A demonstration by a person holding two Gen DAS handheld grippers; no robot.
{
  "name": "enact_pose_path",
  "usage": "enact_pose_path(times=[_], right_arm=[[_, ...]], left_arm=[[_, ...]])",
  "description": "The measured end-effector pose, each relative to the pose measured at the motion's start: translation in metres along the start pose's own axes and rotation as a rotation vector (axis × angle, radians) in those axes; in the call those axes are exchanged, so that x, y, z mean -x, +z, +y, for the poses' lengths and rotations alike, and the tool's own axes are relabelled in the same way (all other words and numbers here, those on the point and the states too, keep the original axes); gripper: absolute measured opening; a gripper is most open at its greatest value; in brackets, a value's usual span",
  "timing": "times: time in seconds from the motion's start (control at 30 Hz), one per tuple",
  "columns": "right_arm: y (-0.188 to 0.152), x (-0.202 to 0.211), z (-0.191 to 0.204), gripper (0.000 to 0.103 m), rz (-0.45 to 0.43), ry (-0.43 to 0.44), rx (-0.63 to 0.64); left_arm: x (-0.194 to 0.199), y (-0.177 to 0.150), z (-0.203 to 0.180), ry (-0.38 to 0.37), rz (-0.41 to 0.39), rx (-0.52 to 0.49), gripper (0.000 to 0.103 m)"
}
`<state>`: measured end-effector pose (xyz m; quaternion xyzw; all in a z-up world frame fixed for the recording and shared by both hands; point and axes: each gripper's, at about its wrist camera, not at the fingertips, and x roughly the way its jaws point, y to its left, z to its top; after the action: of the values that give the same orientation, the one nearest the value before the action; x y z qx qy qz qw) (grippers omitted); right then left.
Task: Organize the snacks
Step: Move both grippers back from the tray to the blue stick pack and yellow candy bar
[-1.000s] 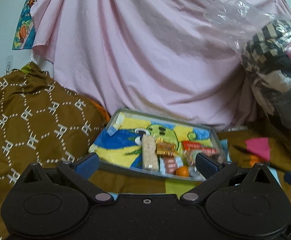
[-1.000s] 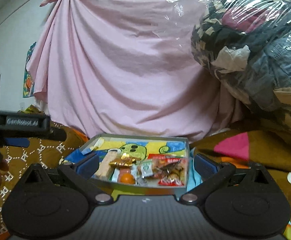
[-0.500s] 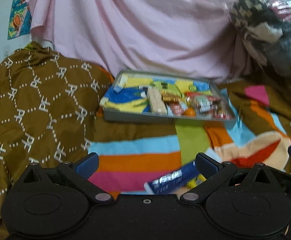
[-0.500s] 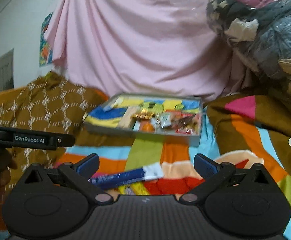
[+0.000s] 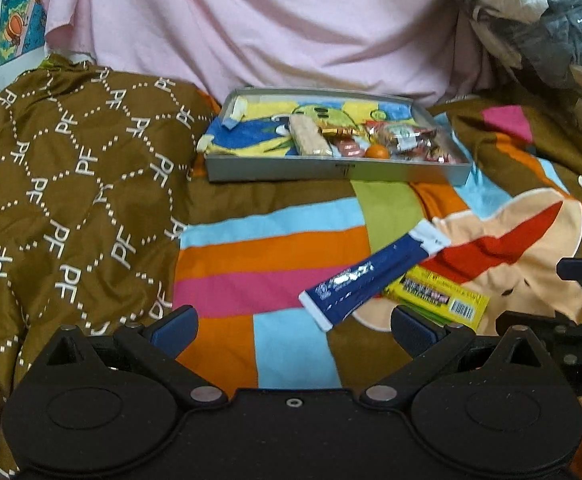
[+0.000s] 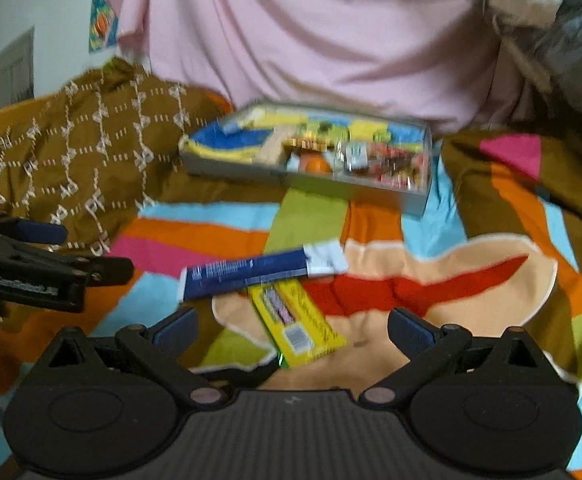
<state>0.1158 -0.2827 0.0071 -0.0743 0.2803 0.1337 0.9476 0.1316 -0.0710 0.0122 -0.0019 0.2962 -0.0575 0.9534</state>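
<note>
Most of the sorting looks done: the shallow grey metal tray point(image 5: 279, 170) lined with a bright cartoon-print cloth already holds a pale wafer bar in clear wrap point(image 5: 309, 140), a small orange round sweet point(image 5: 377, 152) and a cluster of red and silver wrapped candies point(image 5: 407, 140), all gathered toward its right half while the left half shows only the cloth. What seems left for you is two items lying outside it on the bed: a long dark-blue snack packet with a white end point(image 5: 371, 276), and a flat yellow packet with a barcode point(image 5: 439, 294) tucked partly under the blue one, the two touching and crossed. Both lie nearer to you than the tray, well apart from it. Your left hand-held gripper point(image 5: 293, 326) hangs released just short of the blue packet, jaws spread wide with nothing between them; your right hand-held gripper point(image 6: 291, 326) is likewise spread and empty, poised over the near end of the yellow packet, though that view is blurred. The surface is a bed covered by a striped multicolour blanket point(image 5: 251, 256), soft and rumpled, with a brown patterned cloth point(image 5: 71, 184) heaped on the left. Behind hangs a draped pink sheet point(image 5: 271, 28), a plastic-wrapped bundle of clothes point(image 5: 531, 20) sits at the upper right, and a colourful poster point(image 5: 17, 12) hangs on the pale wall.
</note>
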Motion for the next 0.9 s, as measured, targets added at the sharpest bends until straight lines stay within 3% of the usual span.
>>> enact_pose_path(times=[0.47,0.9], right_arm=[[-0.003,-0.024,-0.001,0.103,0.119,0.011,-0.007],[0.001,-0.037,-0.003,0.103,0.148,0.03,-0.007]], left_arm=[[-0.018,-0.002,0.001,-0.018,0.052,-0.006,0.102],[-0.041,0.013,-0.006,-0.037,0.061,-0.067,0.102]])
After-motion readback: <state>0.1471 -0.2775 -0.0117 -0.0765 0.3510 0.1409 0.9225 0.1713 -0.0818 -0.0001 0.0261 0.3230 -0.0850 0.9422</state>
